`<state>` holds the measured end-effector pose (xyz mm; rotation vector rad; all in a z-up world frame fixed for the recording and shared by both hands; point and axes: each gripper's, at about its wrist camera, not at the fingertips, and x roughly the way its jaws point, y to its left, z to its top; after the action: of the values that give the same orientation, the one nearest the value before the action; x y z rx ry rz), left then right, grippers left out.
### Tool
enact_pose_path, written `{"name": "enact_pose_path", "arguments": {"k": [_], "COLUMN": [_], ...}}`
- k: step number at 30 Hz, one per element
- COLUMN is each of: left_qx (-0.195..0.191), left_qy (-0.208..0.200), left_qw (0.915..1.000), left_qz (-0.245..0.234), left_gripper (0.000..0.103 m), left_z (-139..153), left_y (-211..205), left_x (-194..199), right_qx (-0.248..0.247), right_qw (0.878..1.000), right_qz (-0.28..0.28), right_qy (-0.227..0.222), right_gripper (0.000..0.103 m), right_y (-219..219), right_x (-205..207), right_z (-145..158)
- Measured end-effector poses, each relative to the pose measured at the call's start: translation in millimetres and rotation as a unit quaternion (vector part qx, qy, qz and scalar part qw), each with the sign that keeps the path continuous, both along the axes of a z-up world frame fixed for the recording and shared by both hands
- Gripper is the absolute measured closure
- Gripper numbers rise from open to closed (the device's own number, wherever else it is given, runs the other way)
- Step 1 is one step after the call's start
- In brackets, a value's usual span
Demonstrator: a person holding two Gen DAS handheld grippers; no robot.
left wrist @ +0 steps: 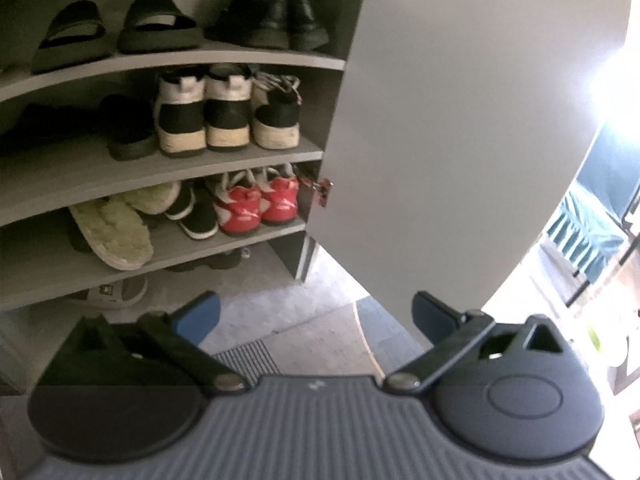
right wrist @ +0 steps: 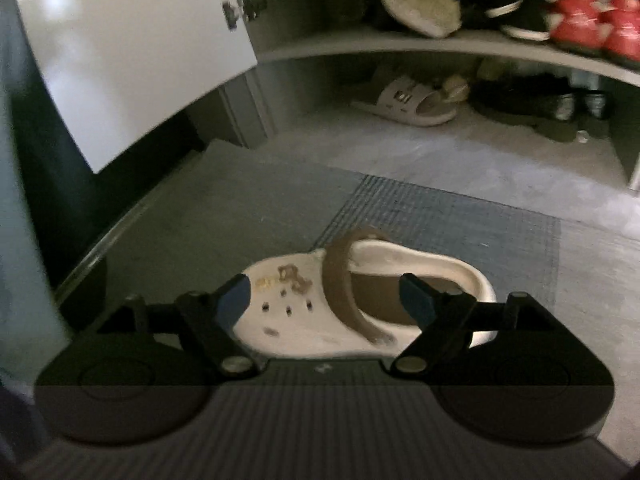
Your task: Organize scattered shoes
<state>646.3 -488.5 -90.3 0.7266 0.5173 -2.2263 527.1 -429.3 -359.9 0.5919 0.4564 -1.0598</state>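
Grey floor [right wrist: 460, 168] w/ a ribbed mat [right wrist: 460, 216] in front of an open shoe cabinet [left wrist: 248, 62], its pale door [left wrist: 460, 120] swung out to the right in the left wrist view. Top shelf: two dark slides [left wrist: 116, 30] and black shoes [left wrist: 276, 20]. Next shelf down: a black-and-white pair [left wrist: 204, 112], heels out, w/ one more sneaker [left wrist: 278, 116] just beside on the right and a dark shoe [left wrist: 128, 128] on the left. Below that: fuzzy pale slippers [left wrist: 116, 224], a black shoe w/ white sole [left wrist: 196, 216], red sneakers [left wrist: 260, 204] at the right end. Under the lowest shelf, on the floor: a beige slide [right wrist: 404, 100] and dark shoes [right wrist: 528, 96] – too dim to make out. Left gripper [left wrist: 316, 316] is spread wide, nothing between its blue pads [left wrist: 200, 316], held over the floor near the door's lower edge. Right gripper [right wrist: 328, 300] also spread wide, grasping nothing. A white clog [right wrist: 292, 320] w/ brown strap lies on the mat edge just ahead of it, toe pointing left – fingers sit in front of toe and heel; can't tell if they touch. Clog is well apart from the cabinet, not shelved.
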Motion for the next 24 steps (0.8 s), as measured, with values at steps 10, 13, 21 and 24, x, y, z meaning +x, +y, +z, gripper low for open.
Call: {"name": "enact_pose_path", "arguments": {"k": [10, 13, 21, 24], "left_qx": [0.03, 0.028, -0.001, -0.034], "left_qy": [-0.003, -0.008, -0.034, -0.061], "left_qw": [0.9995, 0.9996, 0.9994, 0.9974], "left_qz": [-0.003, -0.008, -0.009, -0.017], "left_gripper": [0.0, 0.0, 0.0, 0.0], "left_z": [-13.7, -14.2, -18.3, -25.0], "left_y": [-1.9, 0.6, 0.4, -4.6], "left_x": [3.6, 1.3, 7.6, 12.2], "right_qx": [0.036, 0.06, 0.144, 0.134], "right_qw": [0.928, 0.91, 0.899, 0.905], "right_qz": [-0.366, -0.41, -0.403, -0.386], "right_qy": [0.058, 0.018, -0.092, -0.119], "right_gripper": [0.019, 0.02, 0.056, 0.08], "right_y": [110.4, 121.5, 102.1, 102.5], "right_x": [-228.2, -279.8, -315.9, -307.3], "right_z": [-1.1, -21.6, -72.9, -64.8]}}
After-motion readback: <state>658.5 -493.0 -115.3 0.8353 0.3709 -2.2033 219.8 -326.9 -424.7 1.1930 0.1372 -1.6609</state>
